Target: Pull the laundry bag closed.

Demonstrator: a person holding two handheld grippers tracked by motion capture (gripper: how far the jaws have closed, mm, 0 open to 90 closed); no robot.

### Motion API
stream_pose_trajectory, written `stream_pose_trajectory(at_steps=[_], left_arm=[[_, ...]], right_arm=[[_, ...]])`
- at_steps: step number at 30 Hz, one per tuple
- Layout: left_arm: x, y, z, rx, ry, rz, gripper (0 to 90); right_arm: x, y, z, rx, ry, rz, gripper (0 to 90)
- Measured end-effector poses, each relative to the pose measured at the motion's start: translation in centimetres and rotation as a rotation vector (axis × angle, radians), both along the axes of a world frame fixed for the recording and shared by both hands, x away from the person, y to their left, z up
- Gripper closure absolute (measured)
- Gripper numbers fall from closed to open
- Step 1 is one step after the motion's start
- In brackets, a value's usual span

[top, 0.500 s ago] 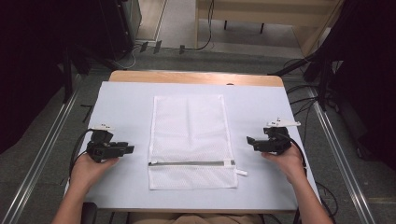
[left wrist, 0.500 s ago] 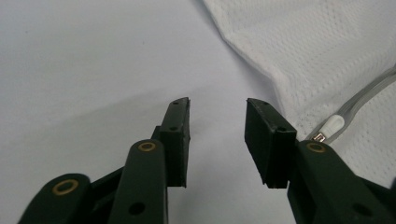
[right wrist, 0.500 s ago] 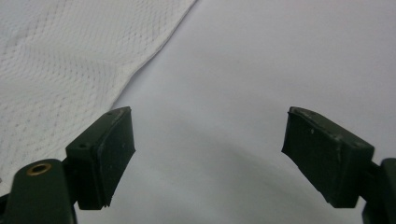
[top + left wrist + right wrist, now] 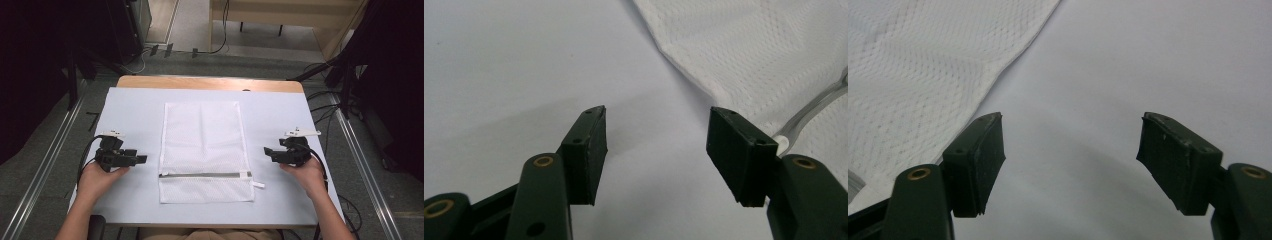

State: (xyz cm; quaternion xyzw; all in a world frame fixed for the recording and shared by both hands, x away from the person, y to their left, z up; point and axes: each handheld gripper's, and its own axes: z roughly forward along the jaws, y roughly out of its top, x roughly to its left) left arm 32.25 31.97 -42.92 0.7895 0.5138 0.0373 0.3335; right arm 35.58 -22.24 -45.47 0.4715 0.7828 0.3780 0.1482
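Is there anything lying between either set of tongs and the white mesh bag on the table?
Nothing visible. The mesh bag lies flat mid-table. The left tongs and right tongs sit open on either side of it, pointing inward, with only bare table cover between each and the bag's edge.

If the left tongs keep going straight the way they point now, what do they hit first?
Most likely the white mesh bag. The left tongs, open and empty, point across the table cover toward the bag's near left edge, just above its zipper. Only bare cover lies between, though their height above it is unclear.
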Motion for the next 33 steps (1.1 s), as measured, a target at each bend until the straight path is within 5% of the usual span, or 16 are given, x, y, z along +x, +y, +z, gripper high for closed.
stream_pose_trajectory(at_steps=[8, 26, 33], left_arm=[[-0.03, 0.01, -0.01, -0.006, 0.002, -0.004, 39.8], [-0.13, 0.02, 0.05, 0.002, -0.004, -0.011, 39.9], [-0.14, 0.06, 0.07, 0.003, -0.006, -0.014, 40.2]], right_arm=[[-0.35, 0.18, 0.55, -0.006, -0.039, -0.005, 34.0], [-0.22, 0.14, 0.17, -0.015, 0.042, 0.003, 39.8], [-0.25, 0.16, 0.27, -0.013, 0.04, 0.006, 40.7]])
